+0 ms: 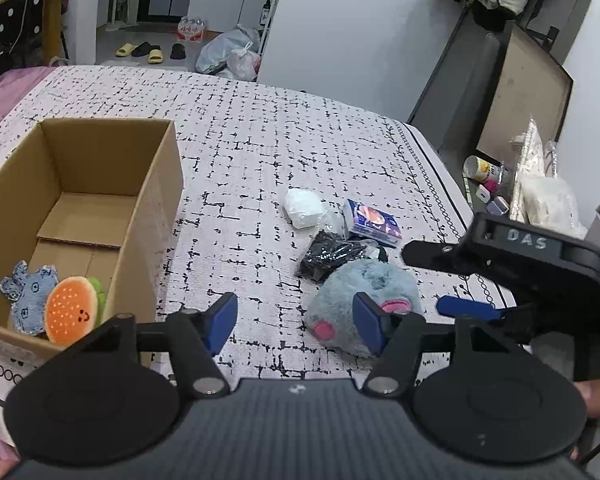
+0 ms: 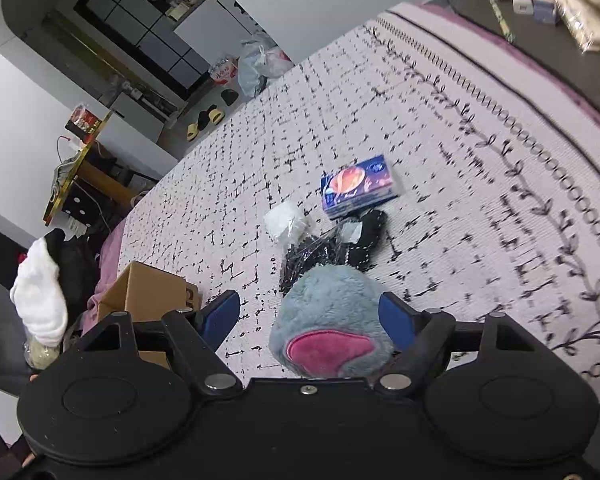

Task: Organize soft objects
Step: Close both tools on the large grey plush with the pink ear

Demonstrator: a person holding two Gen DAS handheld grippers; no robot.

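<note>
- I'm at the pickup step: my right gripper (image 2: 309,316) stands part-open around the fluffy grey plush toy with pink patches (image 2: 332,320) on the patterned bedspread (image 2: 460,160), holding nothing yet.
- My left gripper (image 1: 296,316) hangs part-open and empty beside it.
- Next I'd close, then carry it to the open brown cardboard box (image 1: 148,200).

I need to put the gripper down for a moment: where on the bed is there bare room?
The bedspread is bare between the cardboard box and the white wad, and beyond them. It is crowded around the grey plush toy, black packet and blue pack.
</note>
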